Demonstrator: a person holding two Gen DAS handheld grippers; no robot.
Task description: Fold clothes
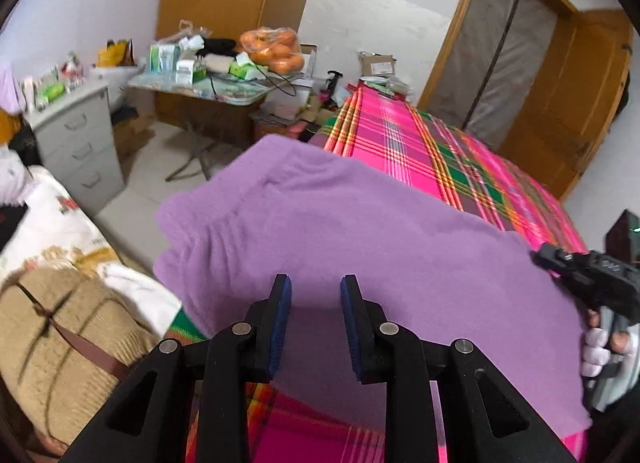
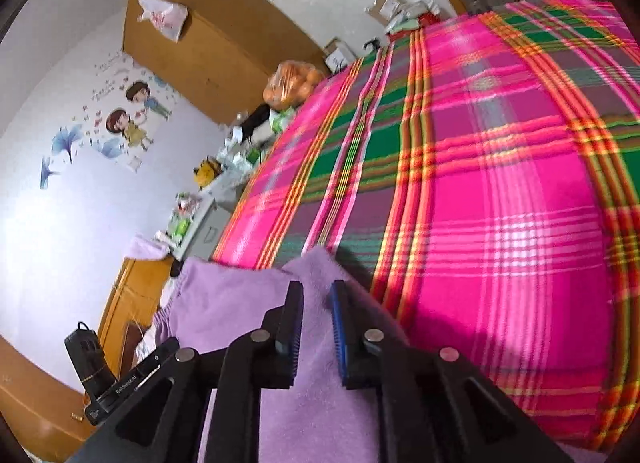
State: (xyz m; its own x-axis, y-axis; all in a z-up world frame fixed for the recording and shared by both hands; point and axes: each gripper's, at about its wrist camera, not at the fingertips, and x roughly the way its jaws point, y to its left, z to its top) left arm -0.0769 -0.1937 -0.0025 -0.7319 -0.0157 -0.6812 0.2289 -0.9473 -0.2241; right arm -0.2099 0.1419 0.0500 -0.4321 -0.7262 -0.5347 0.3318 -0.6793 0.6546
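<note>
Lilac fleece garment (image 1: 360, 223), soft and light, lies folded on the plaid bedspread (image 1: 460, 151).
Your left gripper (image 1: 316, 295) and right gripper (image 2: 316, 303) both stand part-open, gripping nothing; pinch doubled edges, since plush pile sags and slides.
</note>
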